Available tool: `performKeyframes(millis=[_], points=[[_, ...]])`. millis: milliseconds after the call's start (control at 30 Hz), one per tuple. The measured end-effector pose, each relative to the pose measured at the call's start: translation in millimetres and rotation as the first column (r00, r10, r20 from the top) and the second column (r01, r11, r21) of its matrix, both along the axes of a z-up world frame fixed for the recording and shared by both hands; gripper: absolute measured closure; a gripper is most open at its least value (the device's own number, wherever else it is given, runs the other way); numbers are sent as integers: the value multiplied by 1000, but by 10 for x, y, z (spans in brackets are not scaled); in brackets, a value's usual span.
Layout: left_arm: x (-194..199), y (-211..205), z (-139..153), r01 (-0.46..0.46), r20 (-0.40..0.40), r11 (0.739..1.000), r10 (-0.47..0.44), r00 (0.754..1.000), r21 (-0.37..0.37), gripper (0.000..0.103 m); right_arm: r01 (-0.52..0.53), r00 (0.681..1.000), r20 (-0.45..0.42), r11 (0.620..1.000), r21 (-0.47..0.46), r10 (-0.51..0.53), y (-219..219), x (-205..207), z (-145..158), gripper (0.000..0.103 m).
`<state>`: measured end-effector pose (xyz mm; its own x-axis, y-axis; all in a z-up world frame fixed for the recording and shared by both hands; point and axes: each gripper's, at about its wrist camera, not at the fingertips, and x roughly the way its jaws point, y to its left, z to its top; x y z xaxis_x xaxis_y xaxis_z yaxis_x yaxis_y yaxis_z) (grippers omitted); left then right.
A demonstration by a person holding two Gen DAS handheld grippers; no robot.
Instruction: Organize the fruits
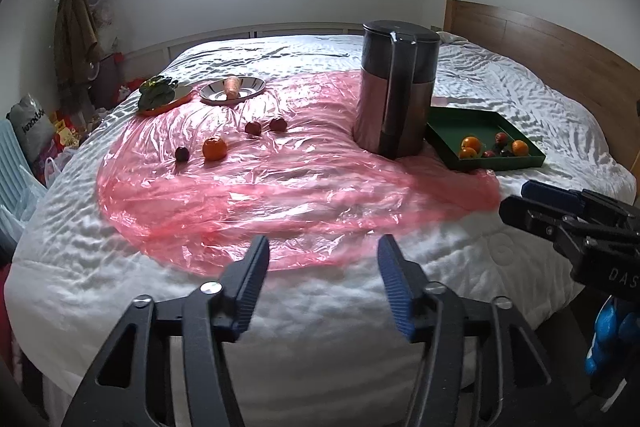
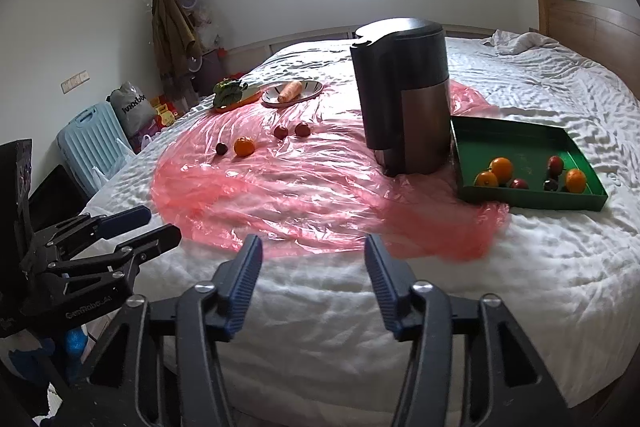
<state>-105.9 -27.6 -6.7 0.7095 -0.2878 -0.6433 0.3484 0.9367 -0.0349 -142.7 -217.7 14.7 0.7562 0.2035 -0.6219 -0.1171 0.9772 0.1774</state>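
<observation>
Two grippers over white bed point(image 1: 320, 307), left gripper point(image 1: 322, 259) and right gripper point(image 2: 313, 257) both spread wide, empty. Pink plastic sheet point(image 1: 280, 187) under dark kettle point(image 1: 396, 87). Green tray point(image 2: 520, 135) holding oranges, red fruits. Loose orange point(image 1: 214, 149), three dark fruits on sheet.

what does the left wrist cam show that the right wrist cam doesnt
Only the left wrist view shows the right gripper from outside, at its right edge. Only the right wrist view shows the left gripper from outside, plus a pale blue suitcase. Both show the green tray, loose orange and dark kettle.
</observation>
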Motion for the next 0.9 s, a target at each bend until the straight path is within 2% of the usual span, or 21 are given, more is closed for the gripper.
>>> performKeyframes(millis=[367,467,900], points=[[158,156,-85,-39,-21,999,38,999,-14,37,-10,1000,-23,1000,-3,10,68,165,-81,0],[197,206,-111,-52,-26,999,52,998,-16,30,-15,999,-33,1000,-4,15,92,216,-117,0],[548,607,-182,-156,-50,988,155,987,-21,30,-79,995,-62,997,-16,78,293,589,-194,0]])
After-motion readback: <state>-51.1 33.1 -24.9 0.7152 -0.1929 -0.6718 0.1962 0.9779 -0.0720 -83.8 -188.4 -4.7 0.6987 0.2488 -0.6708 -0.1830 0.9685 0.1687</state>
